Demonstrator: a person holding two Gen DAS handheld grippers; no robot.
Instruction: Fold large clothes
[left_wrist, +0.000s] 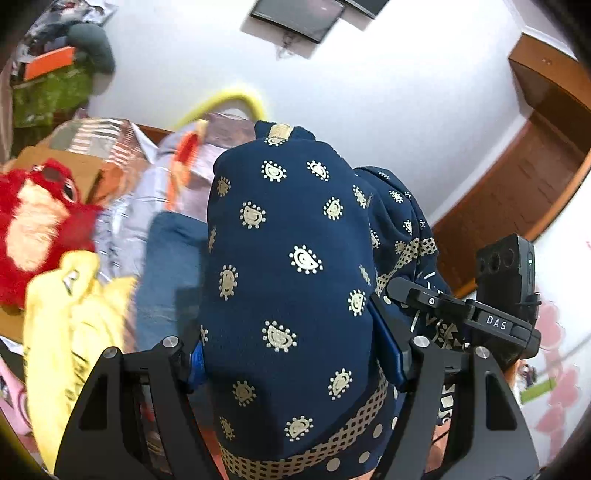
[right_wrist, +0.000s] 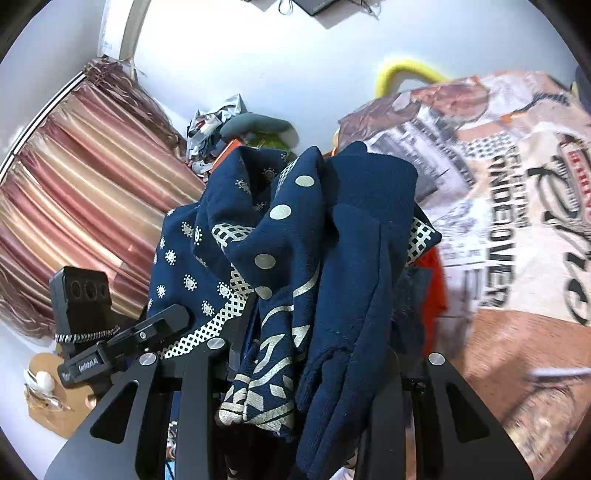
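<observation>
The left gripper (left_wrist: 291, 363) has matte black triangular arms, silver round screws and blue fingers (left_wrist: 389, 341). The right gripper (right_wrist: 314, 373) is likewise black with silver screws, and its side clamp reads "DAS".

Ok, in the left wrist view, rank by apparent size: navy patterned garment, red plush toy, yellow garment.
1. Navy patterned garment, though nearness inflates it.
2-3. Yellow garment and red plush toy look alike; unranked.
</observation>
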